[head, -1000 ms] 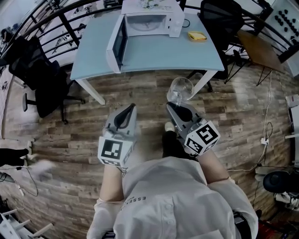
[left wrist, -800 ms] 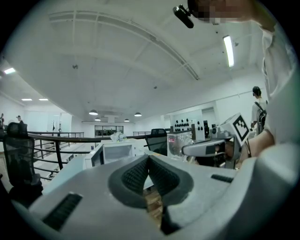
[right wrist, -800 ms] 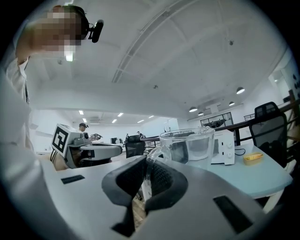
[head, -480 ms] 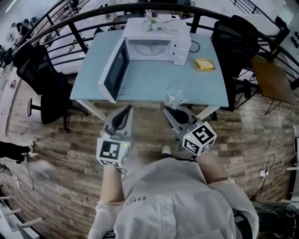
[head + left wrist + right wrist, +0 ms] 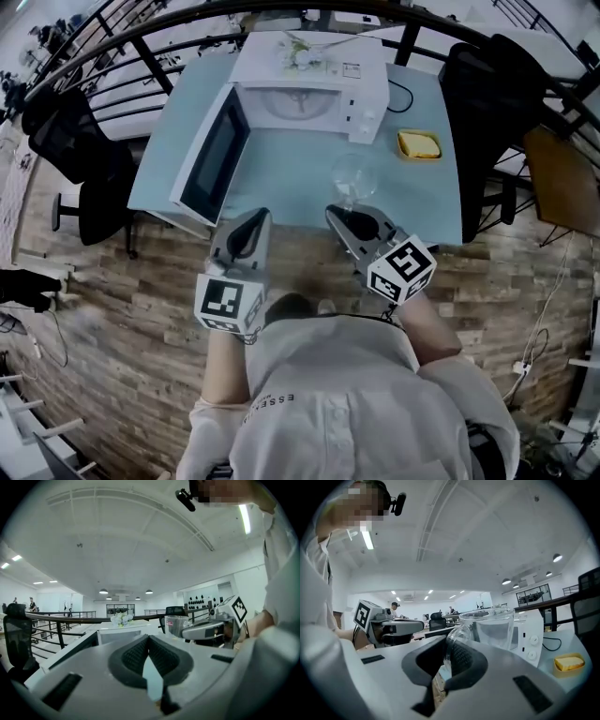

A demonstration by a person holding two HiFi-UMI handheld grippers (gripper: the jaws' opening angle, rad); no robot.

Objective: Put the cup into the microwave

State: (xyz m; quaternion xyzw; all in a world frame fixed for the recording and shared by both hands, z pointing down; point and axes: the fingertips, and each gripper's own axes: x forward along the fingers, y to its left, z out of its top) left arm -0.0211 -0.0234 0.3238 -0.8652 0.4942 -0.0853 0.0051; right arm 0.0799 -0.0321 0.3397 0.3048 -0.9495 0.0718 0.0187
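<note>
One cup (image 5: 354, 176) pinched by right gripper (image 5: 343, 214) fingers (image 5: 464, 660), left gripper (image 5: 254, 217) fingers (image 5: 136, 656) together, microwave door (image 5: 211, 159) open ahead

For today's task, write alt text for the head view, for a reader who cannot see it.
Seen from above, the right gripper holds a clear cup at a pale blue table, before a white microwave with its door open. The left gripper is shut and empty.

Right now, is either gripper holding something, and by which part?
The right gripper holds the clear see-through cup by its curved handle, pinched between the jaws. The left gripper is shut on nothing.
</note>
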